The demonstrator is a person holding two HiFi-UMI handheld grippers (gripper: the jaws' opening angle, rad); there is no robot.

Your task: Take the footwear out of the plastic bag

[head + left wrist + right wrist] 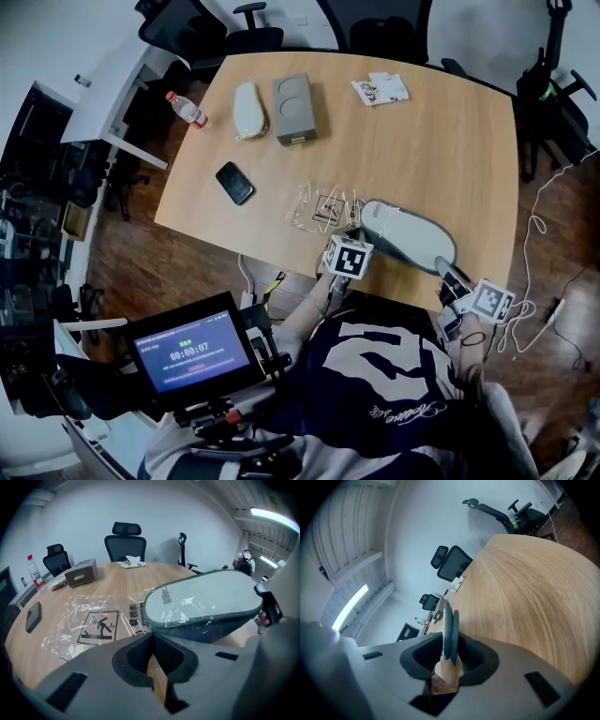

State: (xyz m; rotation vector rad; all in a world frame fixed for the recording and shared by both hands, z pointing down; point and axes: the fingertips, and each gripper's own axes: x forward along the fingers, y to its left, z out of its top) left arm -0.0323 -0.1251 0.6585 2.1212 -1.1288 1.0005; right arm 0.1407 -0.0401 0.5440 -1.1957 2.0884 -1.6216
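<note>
On the round-cornered wooden bench (pixel 441 141) there is one clear plastic bag (pixel 323 206), flat and wrinkled, with a black warning drawing printed on it. Just right of the bag, in the lower middle of the head view, is the grey footwear (pixel 408 234): a long oval slipper shape with a pale smooth sole turned up and a darker soft part under it. Its toe end touches the edge of the bag; the heel end goes to the lower right.

The right tongs (pixel 450 653) are clamped on this footwear. In the right gripper view two thin dark-edged layers stand side by side between them, so it seems to be two slippers pressed together.

The left tongs (pixel 151 644) are together at the tips, and only a narrow strip of wood shows behind them. I cannot tell if film is caught there. The bag lies just in front of them.

In the upper left of the head view I count one plastic bottle (pixel 187 109) with a red cap, one black phone (pixel 234 183), one pale oval thing (pixel 248 111) and one grey rectangular box (pixel 294 109).
</note>
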